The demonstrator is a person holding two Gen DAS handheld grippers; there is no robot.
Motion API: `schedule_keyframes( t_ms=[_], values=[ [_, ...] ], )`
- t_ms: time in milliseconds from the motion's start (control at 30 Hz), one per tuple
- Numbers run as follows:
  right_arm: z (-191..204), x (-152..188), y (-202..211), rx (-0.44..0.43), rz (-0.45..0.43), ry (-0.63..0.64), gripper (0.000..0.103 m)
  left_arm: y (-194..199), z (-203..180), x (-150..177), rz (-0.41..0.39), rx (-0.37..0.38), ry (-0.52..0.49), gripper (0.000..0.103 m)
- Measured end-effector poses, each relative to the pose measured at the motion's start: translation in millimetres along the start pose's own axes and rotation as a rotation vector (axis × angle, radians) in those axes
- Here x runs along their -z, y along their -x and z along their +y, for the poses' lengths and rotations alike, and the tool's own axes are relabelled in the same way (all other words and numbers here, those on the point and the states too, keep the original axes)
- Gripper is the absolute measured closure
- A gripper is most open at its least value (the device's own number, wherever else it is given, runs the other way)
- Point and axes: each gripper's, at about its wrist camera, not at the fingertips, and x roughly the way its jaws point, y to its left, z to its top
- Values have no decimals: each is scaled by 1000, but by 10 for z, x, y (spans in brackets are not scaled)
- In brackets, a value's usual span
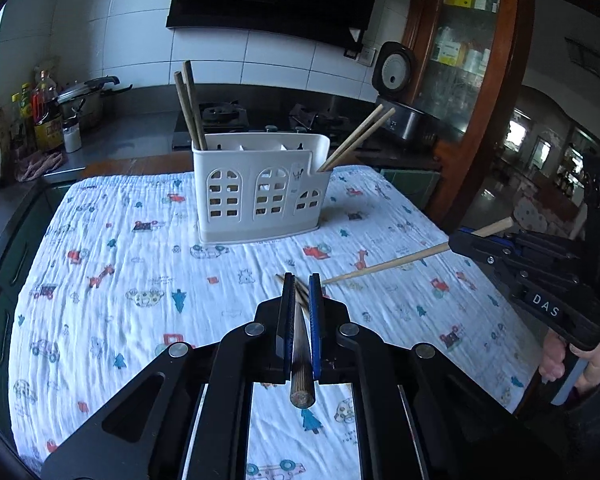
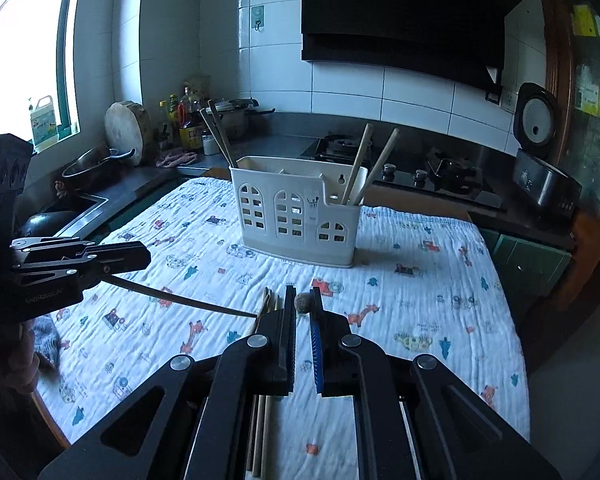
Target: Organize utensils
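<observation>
A tiled kitchen with a black range hood, a gas hob and a rice cooker lies behind a desk spread with a white cloth printed with small cars and animals. Toward the far side of the cloth stands a white utensil caddy with arched cut-outs; two dark chopsticks lean in its left end and two pale chopsticks in its right end.

The left gripper is clamped on a dark chopstick, which runs back between its fingers toward the camera and points its tip down to the cloth. Loose chopsticks lie on the cloth just beside that tip.

The right gripper is closed on a pale chopstick, seen end-on between its fingers in its own view; in the left view the stick slants down to the cloth, its tip near the left gripper. Both grippers are well short of the caddy.
</observation>
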Motion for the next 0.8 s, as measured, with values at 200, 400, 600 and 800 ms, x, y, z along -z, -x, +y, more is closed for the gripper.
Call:
schedule_keyframes(
  t_ms=[200,400,600,800],
  values=[
    [-1,-210,-38,-22,6,7,96,-82,34,22,8,10,-61,100],
    [16,-222,-70,-21,5,16,96,-170,67,143,32,35,-66,101],
    [-12,-154,-38,-19,-5,0,96,-160,149,358,84,21,-31,99],
    [-19,-108,-21,-15,-6,-1,96,-123,131,779,167,11,-27,81]
  ],
)
